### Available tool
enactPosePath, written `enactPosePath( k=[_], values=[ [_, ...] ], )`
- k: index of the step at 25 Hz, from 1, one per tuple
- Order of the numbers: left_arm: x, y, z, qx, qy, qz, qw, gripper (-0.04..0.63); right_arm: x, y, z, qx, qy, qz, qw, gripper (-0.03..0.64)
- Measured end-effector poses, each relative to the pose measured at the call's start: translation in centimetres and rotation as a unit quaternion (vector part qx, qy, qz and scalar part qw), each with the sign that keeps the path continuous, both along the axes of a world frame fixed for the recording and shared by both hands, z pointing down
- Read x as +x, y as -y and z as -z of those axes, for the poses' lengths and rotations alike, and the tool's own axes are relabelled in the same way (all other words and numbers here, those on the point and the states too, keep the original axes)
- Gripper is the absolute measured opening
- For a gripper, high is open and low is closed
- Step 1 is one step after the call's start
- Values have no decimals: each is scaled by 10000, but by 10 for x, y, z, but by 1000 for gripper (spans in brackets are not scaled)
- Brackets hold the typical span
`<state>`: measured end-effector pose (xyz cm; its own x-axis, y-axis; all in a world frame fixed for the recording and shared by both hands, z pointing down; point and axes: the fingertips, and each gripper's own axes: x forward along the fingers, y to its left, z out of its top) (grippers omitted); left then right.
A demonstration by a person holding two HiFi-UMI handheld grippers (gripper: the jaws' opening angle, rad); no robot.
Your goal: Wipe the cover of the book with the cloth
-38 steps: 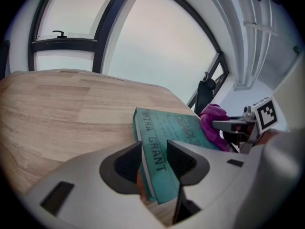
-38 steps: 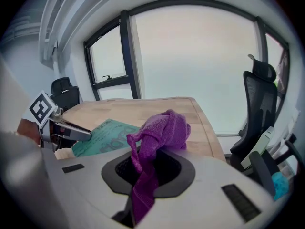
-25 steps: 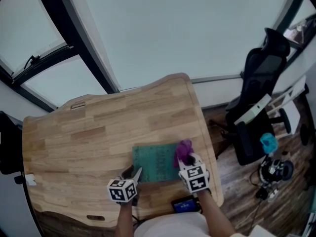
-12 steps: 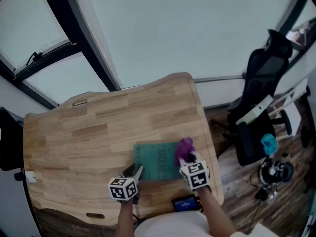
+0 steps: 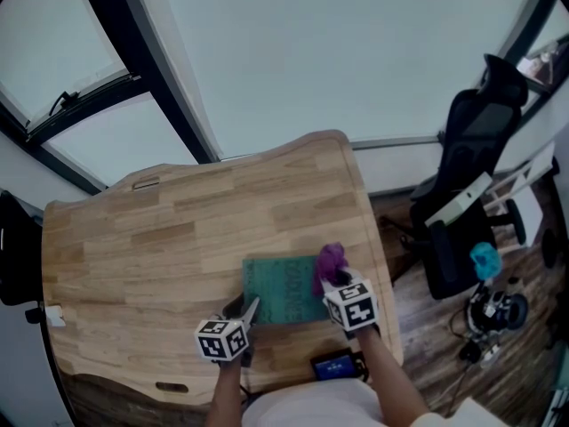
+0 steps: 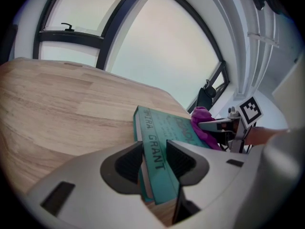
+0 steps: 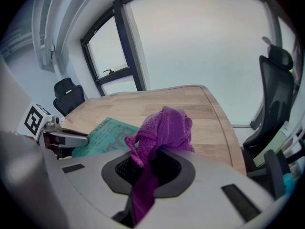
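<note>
One flat teal book (image 5: 280, 294), one bunched knitted purple cloth (image 7: 164, 128), woodgrain table (image 5: 178, 229).

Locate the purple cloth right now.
In the head view the purple cloth is bunched in the right gripper, at the right edge of the green book, near the front right of the table.

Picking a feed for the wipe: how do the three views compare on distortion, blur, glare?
Head view: dimmest, window frames bowed by the fisheye, book small and soft. Left gripper view: spine lettering crisp between the jaws, corners vignetted black. Right gripper view: cloth weave sharp, no glare, edges curved.
</note>
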<state>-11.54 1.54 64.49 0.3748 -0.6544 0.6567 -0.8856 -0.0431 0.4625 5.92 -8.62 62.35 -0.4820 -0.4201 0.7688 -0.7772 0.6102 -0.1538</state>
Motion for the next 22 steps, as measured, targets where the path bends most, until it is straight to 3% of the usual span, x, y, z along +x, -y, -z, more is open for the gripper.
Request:
enactPosePath(
  k=[4,22],
  values=[
    [-1,-1,-1,132,-209,175,9995,160,-1,2,-2,-291,102,50,9995,43],
    [-2,0,0,58,89,78,9999,160,-8,8,-2,-445,-216,280,9984,43]
  ],
)
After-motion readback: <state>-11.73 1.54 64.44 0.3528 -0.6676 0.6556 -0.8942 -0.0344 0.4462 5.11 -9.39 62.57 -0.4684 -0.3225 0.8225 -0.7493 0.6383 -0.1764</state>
